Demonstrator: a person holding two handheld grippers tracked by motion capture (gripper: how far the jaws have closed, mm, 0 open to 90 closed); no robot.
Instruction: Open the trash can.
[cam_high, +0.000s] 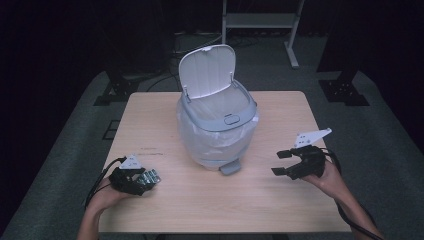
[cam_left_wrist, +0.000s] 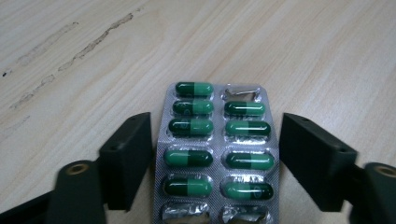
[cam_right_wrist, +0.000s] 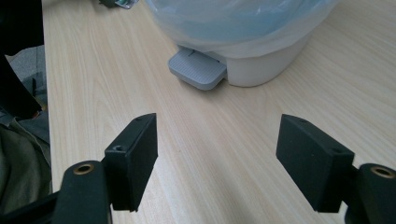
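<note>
Left gripper (cam_left_wrist: 215, 154) fingers spread around the blister pack (cam_left_wrist: 215, 154) lying flat on the surface (cam_high: 210, 200) at lower left; pinch its long edges squarely before lifting toward the open bin (cam_high: 217, 125); right gripper (cam_right_wrist: 217, 158) fingers spread, empty.

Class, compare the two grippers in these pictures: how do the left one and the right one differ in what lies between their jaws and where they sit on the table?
The left gripper has a blister pack of green capsules lying between its jaws; the right gripper has bare table between its own. The left gripper sits at the near left; the right sits right of the bin, facing its pedal. Both are open.
</note>
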